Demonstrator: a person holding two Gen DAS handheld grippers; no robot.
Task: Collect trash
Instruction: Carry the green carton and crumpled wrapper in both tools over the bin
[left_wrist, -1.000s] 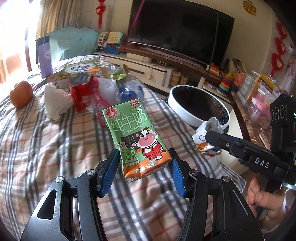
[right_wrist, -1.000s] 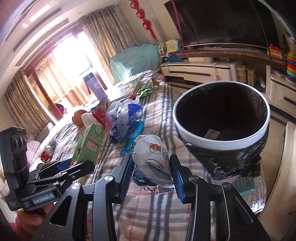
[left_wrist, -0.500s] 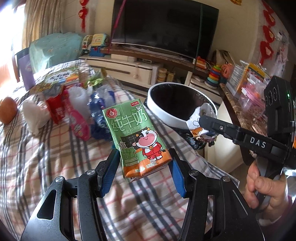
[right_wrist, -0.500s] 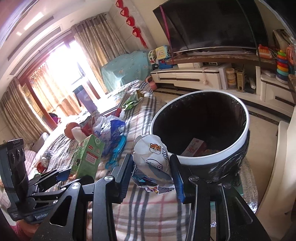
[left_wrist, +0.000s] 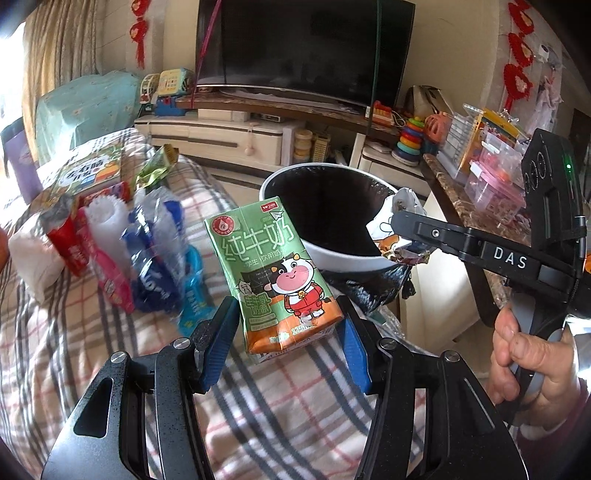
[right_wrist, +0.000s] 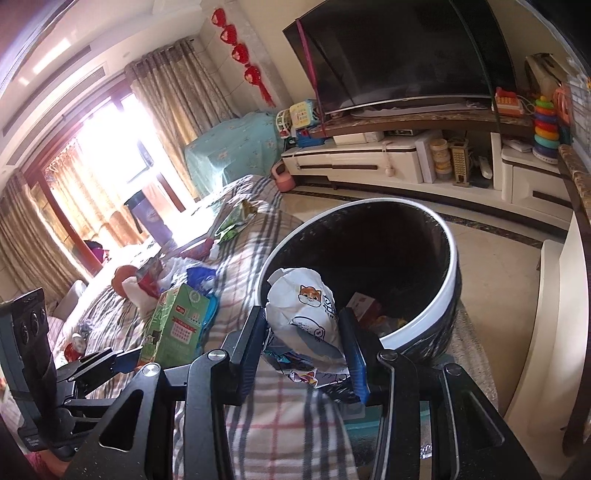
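My left gripper (left_wrist: 284, 345) is shut on a green milk carton (left_wrist: 271, 275) with a cartoon cow, held above the plaid bed cover near the bin. The carton also shows in the right wrist view (right_wrist: 173, 325). My right gripper (right_wrist: 306, 350) is shut on a crumpled white wrapper (right_wrist: 306, 314) with a cat print, held at the near rim of the white-rimmed trash bin (right_wrist: 448, 295). The bin (left_wrist: 332, 256) has a black liner and some trash inside. The wrapper also shows in the left wrist view (left_wrist: 384, 225) over the bin's right rim.
More trash lies on the plaid cover (left_wrist: 74, 350): a crushed blue bottle (left_wrist: 159, 258), red and pink packets (left_wrist: 107, 273), a white tissue wad (left_wrist: 33, 254), a green wrapper (left_wrist: 157, 170). A TV cabinet (right_wrist: 369, 162) stands behind the bin; a marble counter (left_wrist: 476, 218) is to the right.
Both grippers have moved toward the bin with their loads. The wrapper now sits over the bin's rim, and the bin looks larger and closer in both views.
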